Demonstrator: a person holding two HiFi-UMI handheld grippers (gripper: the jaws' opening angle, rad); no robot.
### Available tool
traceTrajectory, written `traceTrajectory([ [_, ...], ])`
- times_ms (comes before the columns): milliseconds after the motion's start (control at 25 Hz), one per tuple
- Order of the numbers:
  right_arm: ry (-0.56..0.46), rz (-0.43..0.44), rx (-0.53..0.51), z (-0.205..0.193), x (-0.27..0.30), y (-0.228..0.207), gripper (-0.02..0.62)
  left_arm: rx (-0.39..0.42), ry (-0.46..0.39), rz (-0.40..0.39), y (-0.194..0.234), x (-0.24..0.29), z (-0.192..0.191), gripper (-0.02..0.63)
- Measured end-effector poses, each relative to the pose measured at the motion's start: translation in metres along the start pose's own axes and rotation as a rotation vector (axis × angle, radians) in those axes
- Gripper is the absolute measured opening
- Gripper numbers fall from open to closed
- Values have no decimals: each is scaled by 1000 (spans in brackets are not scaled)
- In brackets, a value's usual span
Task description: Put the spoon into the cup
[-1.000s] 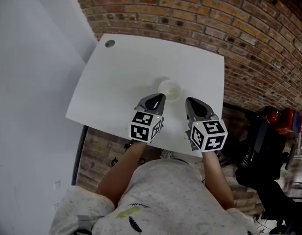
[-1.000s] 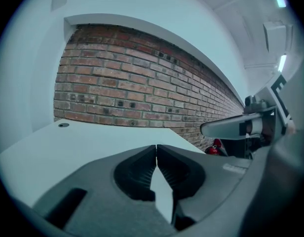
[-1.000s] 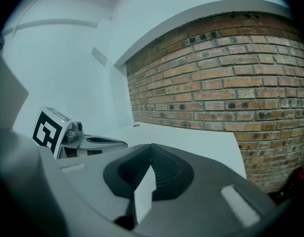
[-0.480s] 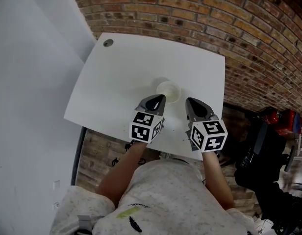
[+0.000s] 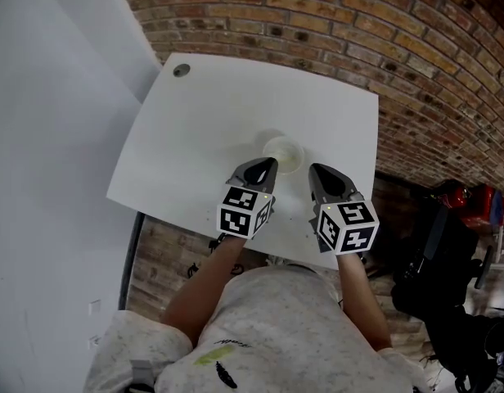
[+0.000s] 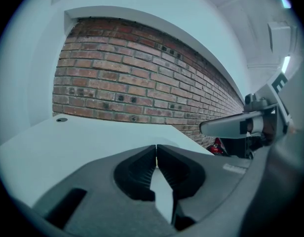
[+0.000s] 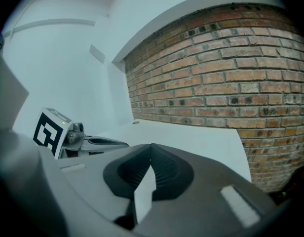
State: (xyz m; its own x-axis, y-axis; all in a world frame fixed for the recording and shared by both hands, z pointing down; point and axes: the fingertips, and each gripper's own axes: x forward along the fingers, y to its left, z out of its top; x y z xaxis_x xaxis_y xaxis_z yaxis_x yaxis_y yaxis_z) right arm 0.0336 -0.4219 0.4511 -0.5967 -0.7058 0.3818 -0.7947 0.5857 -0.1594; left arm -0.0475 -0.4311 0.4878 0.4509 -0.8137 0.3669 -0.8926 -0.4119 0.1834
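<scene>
On white square table (image 5: 203,113), small round white cup (image 5: 283,151) sits by left gripper (image 5: 270,162); right gripper (image 5: 312,169) near. Both pinched together, empty. No spoon seen; task looks not yet started, must find spoon first.

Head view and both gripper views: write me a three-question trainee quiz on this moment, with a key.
1. True or false: the left gripper holds a spoon.
2. The small white round cup stands: A) on the white square table; B) on the floor; C) between a gripper's jaws.
3. Fill in: the jaws of the right gripper are ____.
Key: 1 false, its jaws are shut on nothing; 2 A; 3 shut.
</scene>
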Motion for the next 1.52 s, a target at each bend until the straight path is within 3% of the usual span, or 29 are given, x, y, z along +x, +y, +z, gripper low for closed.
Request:
traceTrajectory([
  [1080, -3, 12, -8, 1, 0, 17, 11, 25, 44, -9, 3, -8, -11, 16],
  [1520, -20, 16, -10, 1, -19, 32, 11, 42, 10, 7, -5, -36, -1, 31],
])
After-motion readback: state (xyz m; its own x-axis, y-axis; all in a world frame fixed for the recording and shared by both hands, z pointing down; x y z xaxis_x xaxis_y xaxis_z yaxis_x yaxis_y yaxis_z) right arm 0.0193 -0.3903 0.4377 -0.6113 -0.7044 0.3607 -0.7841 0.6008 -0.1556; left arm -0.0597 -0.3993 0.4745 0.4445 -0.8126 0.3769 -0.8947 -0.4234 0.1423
